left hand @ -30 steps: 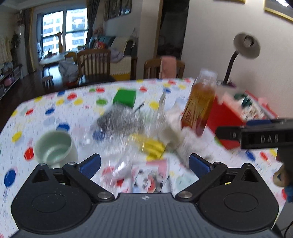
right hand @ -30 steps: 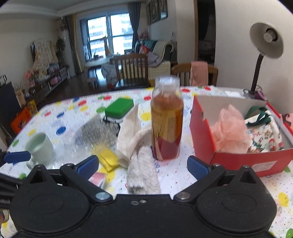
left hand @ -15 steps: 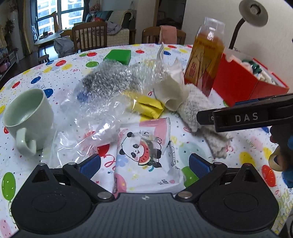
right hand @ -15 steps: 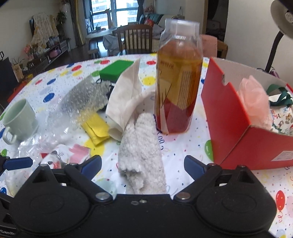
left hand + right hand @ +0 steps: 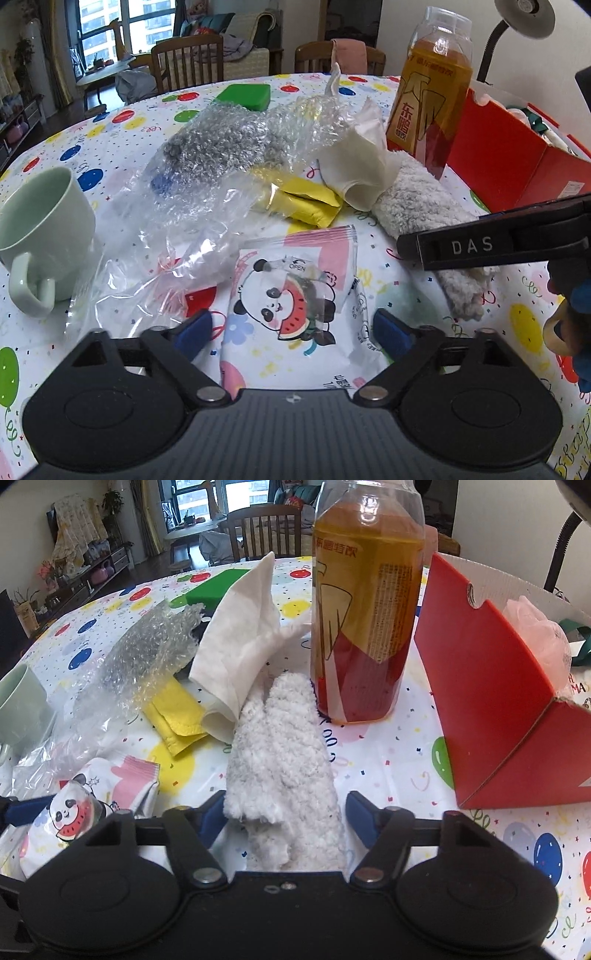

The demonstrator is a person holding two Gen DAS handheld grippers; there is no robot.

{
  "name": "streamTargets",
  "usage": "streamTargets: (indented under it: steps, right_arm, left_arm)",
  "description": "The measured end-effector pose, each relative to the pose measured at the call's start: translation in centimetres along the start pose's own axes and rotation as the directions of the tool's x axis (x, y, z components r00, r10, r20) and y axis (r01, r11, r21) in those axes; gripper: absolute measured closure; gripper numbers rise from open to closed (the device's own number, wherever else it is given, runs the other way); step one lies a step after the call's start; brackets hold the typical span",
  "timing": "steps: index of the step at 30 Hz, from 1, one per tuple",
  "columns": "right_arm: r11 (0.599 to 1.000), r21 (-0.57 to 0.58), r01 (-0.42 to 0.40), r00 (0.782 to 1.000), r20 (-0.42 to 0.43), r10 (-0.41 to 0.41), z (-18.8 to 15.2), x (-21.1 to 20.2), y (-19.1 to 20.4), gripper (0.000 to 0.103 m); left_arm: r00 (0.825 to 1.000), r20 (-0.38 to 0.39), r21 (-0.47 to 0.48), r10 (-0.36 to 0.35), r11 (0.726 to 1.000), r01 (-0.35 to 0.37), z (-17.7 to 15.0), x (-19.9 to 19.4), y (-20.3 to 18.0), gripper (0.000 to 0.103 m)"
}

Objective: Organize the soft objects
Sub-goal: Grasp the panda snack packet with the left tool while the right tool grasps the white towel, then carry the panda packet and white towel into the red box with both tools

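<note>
My left gripper (image 5: 291,332) is open, its blue fingertips either side of a panda-print wipes pack (image 5: 295,295) lying on the table. My right gripper (image 5: 286,814) is open around the near end of a fluffy grey-white cloth (image 5: 284,753); that cloth also shows in the left wrist view (image 5: 424,206). A yellow cloth (image 5: 173,712), a white tissue (image 5: 243,635) and bubble wrap (image 5: 144,653) lie behind. A red box (image 5: 491,709) at the right holds a pink puff (image 5: 535,627) and printed fabric.
A tall bottle of orange drink (image 5: 365,602) stands just behind the fluffy cloth. A pale green mug (image 5: 40,229) stands at the left. A green sponge (image 5: 243,96) and a steel scourer (image 5: 218,140) lie farther back. A clear plastic bag (image 5: 155,266) lies beside the wipes pack.
Both grippers have dropped and moved forward to the table. The left now straddles the wipes pack; the right now straddles the fluffy cloth's near end, with narrower jaws.
</note>
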State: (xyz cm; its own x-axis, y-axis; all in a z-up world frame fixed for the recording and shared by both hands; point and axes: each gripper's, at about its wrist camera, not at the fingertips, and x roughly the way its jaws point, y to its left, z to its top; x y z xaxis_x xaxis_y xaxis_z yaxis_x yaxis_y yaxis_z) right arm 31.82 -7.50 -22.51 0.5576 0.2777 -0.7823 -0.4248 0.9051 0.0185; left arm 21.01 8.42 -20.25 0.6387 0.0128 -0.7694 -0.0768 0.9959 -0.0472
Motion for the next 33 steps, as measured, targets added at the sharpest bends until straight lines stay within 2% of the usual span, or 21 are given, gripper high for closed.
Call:
streamTargets:
  steps: [1,6,8,10,12,22,33]
  right_arm:
    - [1.0,-0.002,0.0,1.0,-0.001,0.0,0.0,-0.1,0.0,0.048]
    - [1.0,-0.005,-0.011,1.0,-0.006,0.011,0.0,-0.4,-0.2,0.057]
    - [1.0,-0.005,-0.015,1.0,-0.004,0.015,0.2,-0.6,-0.1,0.064]
    - [1.0,-0.012,-0.013,1.0,-0.005,0.013,0.2,-0.9,0.0,0.076]
    - [1.0,-0.018,-0.015,1.0,0.005,0.015,0.3,-1.3,0.0,0.082]
    - [0.999,0.042,-0.021,0.998,0.056,0.019,-0.1,-4.8,-0.6,0.086]
    - [1.0,0.026,-0.018,0.997,0.078,0.016,-0.7,-10.8,0.0,0.086]
  left_arm:
    - [1.0,-0.004,0.002,-0.001,1.0,0.001,0.0,0.0,-0.1,0.025]
    - [1.0,-0.003,0.023,0.013,1.0,-0.013,0.2,0.0,-0.6,0.03]
    - [1.0,-0.005,0.033,0.022,0.999,-0.022,0.4,0.0,-0.8,0.032]
    - [1.0,-0.008,0.037,0.026,0.999,-0.026,0.4,0.0,-0.9,0.033]
    - [1.0,-0.011,0.033,0.025,0.999,-0.024,0.4,-0.1,-0.9,0.035]
    - [1.0,-0.012,-0.009,-0.005,1.0,0.004,0.6,-1.5,-0.7,0.037]
    - [0.997,0.038,-0.066,-0.061,0.996,0.064,2.2,-5.5,-0.4,0.037]
